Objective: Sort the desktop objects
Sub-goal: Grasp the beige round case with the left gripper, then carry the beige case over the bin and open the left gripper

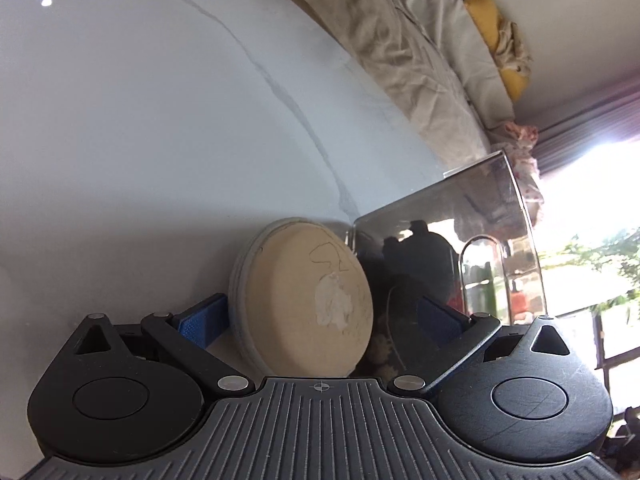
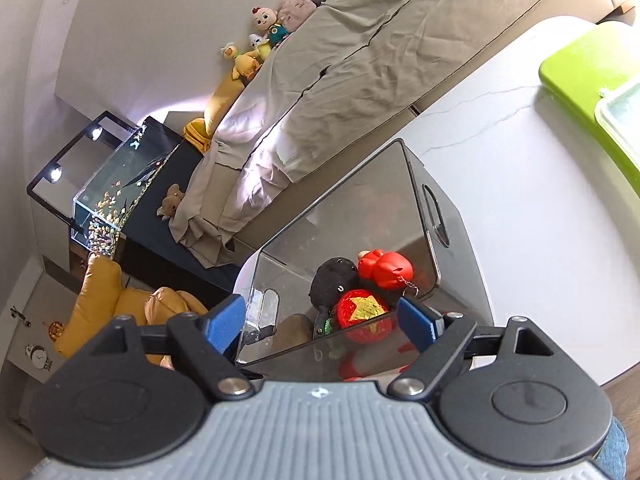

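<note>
I see a white marble-look table (image 2: 520, 184) with grey veins. Smoked clear bin (image 2: 452, 248) sits on it at the near corner. Green tray (image 2: 576, 76) lies on the table well beyond the bin, toward the far right edge. Left wrist view: same tabletop (image 1: 140, 120), bin (image 1: 460, 216) at right, bare surface stretching left of it.

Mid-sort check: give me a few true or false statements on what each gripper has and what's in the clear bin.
1. The left gripper has a tan round disc between its fingers. True.
2. The clear bin is empty. False: a black plush, a red toy and a red ball with a gold star lie inside.
3. The right gripper grips the red toy. False: its jaws are open above the bin.
4. A green tray sits on the table. True.
</note>
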Available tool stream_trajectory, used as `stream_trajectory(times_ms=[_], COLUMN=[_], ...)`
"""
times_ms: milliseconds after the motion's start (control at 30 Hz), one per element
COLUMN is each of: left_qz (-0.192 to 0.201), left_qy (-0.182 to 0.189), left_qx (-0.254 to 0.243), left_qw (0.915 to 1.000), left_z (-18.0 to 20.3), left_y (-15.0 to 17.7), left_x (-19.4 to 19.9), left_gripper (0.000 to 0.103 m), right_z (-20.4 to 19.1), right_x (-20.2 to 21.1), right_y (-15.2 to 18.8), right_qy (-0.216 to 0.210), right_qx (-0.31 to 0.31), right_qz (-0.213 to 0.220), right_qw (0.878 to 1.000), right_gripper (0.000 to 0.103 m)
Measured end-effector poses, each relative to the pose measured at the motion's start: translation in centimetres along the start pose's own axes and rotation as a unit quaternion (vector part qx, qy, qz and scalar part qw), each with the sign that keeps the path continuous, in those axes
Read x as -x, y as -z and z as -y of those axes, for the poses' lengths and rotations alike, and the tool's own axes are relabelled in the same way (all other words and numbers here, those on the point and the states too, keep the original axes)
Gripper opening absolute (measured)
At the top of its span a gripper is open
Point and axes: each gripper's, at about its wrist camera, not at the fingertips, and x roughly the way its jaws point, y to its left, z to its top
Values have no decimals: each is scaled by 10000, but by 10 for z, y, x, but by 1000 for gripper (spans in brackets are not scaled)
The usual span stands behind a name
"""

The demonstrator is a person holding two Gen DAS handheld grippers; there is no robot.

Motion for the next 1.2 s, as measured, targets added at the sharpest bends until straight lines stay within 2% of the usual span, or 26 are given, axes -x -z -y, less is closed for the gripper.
stream_trajectory(times_ms=[67, 200, 233, 267, 333, 400, 433, 467, 500, 633, 733, 800, 900, 1033, 1100, 1200], left_qz=[150, 281, 259, 210, 75, -63, -62, -12, 37, 117, 185, 336, 623, 860, 740, 258], left_qy=[244, 969, 922, 653, -191, -1022, -1114, -1162, -1188, -815, -738, -770, -515, -38, 165, 215], left_qx=[248, 238, 81, -130, -526, -881, -824, -654, -458, 343, 354, 190, 46, -582, -1008, -1651], left_qw=[9993, 9946, 9954, 9976, 9984, 9908, 9903, 9911, 9918, 9960, 9965, 9963, 9967, 9946, 9920, 9857], left_z=[-5, 1, 9, 18, 34, 48, 49, 47, 43, 21, 29, 47, 83, 166, 216, 274], left_y=[-1, -1, -2, -2, -3, -4, -5, -8, -11, -17, -18, -24, -36, -45, -44, -34], left_x=[1, 7, 7, 5, -5, -17, -20, -21, -20, -8, 9, 29, 68, 109, 106, 69], left_gripper=[103, 103, 103, 103, 102, 96, 85, 79, 65, 52, 40, 40, 40, 40, 40, 40], right_z=[1, 3, 4, 5, 6, 7, 7, 8, 9, 16, 22, 27, 33, 43, 49, 55], right_x=[-3, -10, -13, -15, -20, -23, -24, -24, -23, -19, -14, -10, -2, 5, 8, 12], right_y=[0, 2, 2, 3, 5, 8, 9, 11, 12, 16, 17, 18, 19, 25, 25, 28], right_qy=[-40, -155, -182, -216, -244, -256, -277, -313, -346, -342, -350, -396, -534, -670, -758, -873], right_qx=[-30, -140, -153, -156, -171, -180, -194, -205, -215, -259, -347, -419, -502, -604, -704, -782], right_qz=[17, 18, 2, -24, -95, -148, -149, -157, -158, -165, -110, -47, 29, 110, 158, 228], right_qw=[10000, 9998, 9997, 9996, 9995, 9994, 9993, 9992, 9990, 9989, 9987, 9983, 9973, 9959, 9945, 9928], right_gripper=[85, 86, 87, 87, 87, 87, 87, 87, 87, 89, 89, 89, 89, 90, 90, 90])
